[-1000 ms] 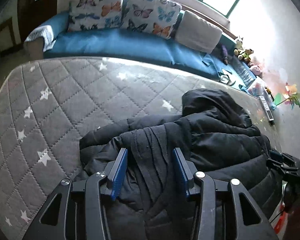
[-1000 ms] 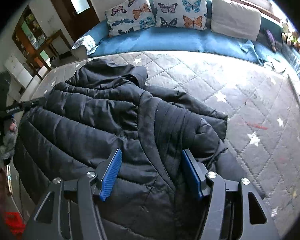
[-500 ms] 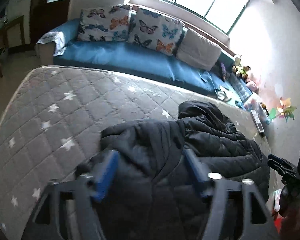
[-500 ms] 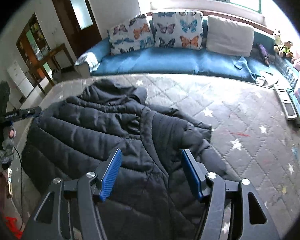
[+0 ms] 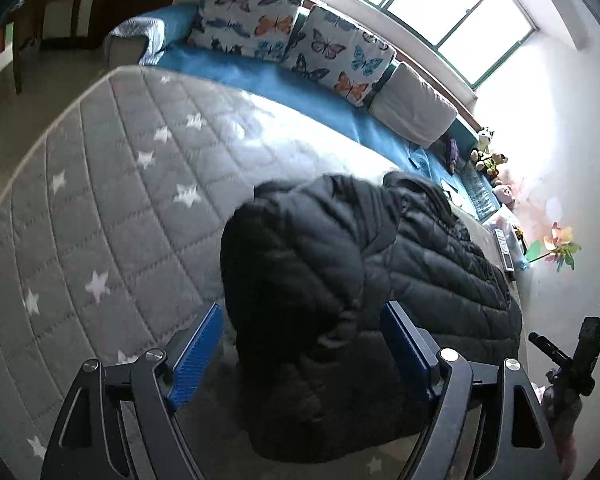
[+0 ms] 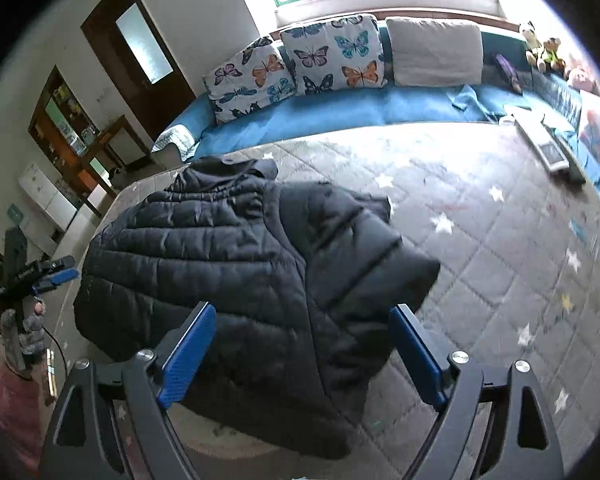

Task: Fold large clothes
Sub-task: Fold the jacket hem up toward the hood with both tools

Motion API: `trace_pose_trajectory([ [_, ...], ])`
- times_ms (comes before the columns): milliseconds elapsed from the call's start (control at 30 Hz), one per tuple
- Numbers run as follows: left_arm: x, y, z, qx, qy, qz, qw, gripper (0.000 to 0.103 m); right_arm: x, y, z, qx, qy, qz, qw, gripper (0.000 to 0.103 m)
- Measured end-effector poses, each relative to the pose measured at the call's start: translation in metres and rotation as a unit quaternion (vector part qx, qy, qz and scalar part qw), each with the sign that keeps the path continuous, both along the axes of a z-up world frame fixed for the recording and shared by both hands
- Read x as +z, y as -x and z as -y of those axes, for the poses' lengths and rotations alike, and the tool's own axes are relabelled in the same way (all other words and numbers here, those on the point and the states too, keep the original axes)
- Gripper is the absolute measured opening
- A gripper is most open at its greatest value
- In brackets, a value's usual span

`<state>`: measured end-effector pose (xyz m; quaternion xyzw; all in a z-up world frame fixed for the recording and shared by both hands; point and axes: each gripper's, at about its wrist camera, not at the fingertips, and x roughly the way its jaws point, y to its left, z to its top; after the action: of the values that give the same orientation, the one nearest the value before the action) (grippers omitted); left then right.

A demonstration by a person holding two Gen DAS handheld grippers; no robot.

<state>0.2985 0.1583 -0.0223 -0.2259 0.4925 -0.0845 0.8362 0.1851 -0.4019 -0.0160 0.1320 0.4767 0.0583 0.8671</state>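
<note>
On the star-quilted mattress (image 6: 500,240) the black puffer jacket (image 6: 260,264) looks half-folded, both the left gripper (image 5: 300,350) and right gripper (image 6: 302,350) opening wide and empty, so its springy sleeves could probably flop back open.

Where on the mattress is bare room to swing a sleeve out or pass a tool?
Bare quilt lies left of the jacket toward the mattress corner, and right of it, up to the blue sofa. Crowded: the remote and clutter at the far right edge.
</note>
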Motion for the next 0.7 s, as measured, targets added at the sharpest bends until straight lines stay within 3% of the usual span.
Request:
trace_pose_trajectory([
  [167,-0.015,0.005,0.000,0.005,0.011,-0.005,0.9999,0.086,-0.007,0.009,0.007,-0.010,-0.025,-0.008,1.000,0.099],
  [333,-0.026,0.003,-0.007,0.007,0.063,-0.003,0.9980,0.086,-0.018,0.017,0.021,-0.028,-0.054,-0.014,0.998,0.103],
  [700,-0.044,0.001,-0.014,0.015,0.109,-0.008,0.9939,0.086,-0.055,0.005,0.044,-0.047,-0.173,-0.040,0.983,0.103],
])
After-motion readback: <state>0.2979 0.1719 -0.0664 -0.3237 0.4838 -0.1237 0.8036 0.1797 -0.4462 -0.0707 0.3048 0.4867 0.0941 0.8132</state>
